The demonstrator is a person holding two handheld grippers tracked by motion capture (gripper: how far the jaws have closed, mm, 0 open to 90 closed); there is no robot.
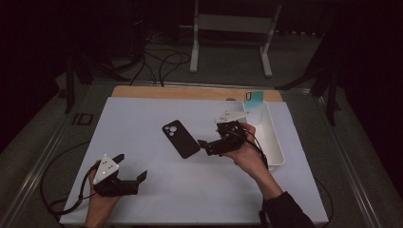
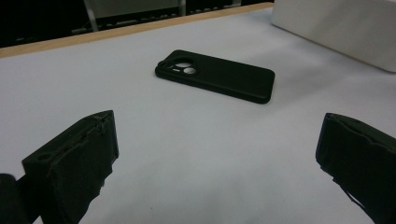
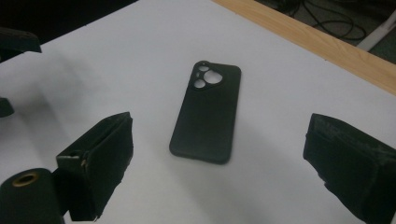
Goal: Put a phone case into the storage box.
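A black phone case [image 1: 180,138] lies back up on the white sheet near the table's middle, its camera cut-outs toward the far side. My right gripper [image 1: 212,136] hovers just right of it, open, jaws pointing at the case. In the right gripper view the case [image 3: 208,112] lies between and beyond the spread jaws of the right gripper [image 3: 217,163]. My left gripper [image 1: 131,166] rests open near the front left, apart from the case. In the left gripper view the case [image 2: 219,77] is well ahead of the left gripper [image 2: 217,158], which holds nothing.
A white rectangular bin [image 1: 274,142] stands at the table's right side, with a teal phone case [image 1: 254,99] leaning at its far end. The bin's wall [image 2: 341,28] shows at upper right in the left gripper view. The wooden table edge [image 1: 190,92] runs along the back.
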